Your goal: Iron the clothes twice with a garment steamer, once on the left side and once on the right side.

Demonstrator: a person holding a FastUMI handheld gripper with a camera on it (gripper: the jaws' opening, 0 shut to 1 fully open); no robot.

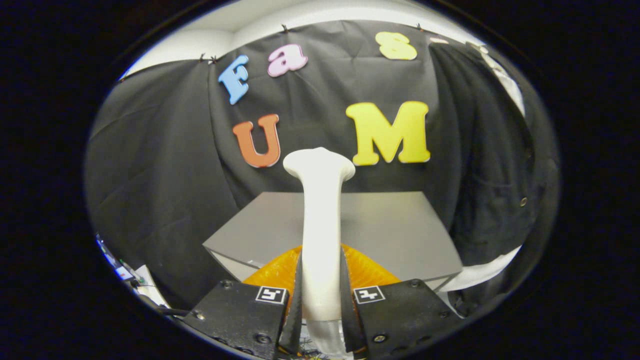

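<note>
Gripping the white garment steamer [321,220] — jaws closed on its handle — over the grey table [400,235]

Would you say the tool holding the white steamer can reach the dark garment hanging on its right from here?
Probably yes: the tool is shut on the white garment steamer, and nothing stands between the steamer's head and the dark hanging garment; the grey table sits lower.
</note>
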